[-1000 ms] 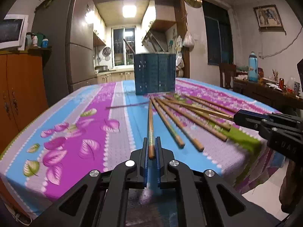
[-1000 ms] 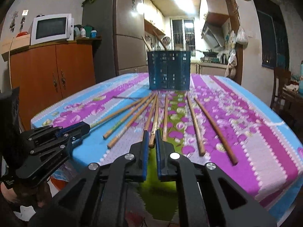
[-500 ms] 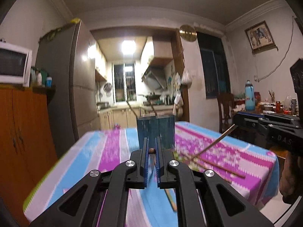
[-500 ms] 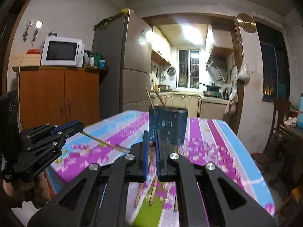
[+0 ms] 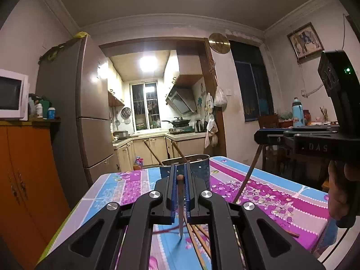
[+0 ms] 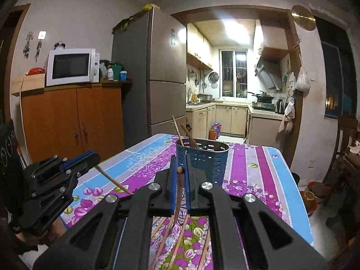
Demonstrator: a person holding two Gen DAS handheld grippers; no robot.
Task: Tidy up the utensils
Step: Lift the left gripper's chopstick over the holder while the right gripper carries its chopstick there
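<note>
Between jaws — chopstick (image 5: 180, 204) tip blurred | table chopsticks (image 6: 180, 236) half-hidden

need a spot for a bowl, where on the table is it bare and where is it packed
Bare cloth lies along the table's left edge, beside the blue holder, and on the right stripes out to the far right corner. The near middle is crowded: loose chopsticks lie fanned under the grippers. The holder already has two chopsticks standing in its left side.
</note>
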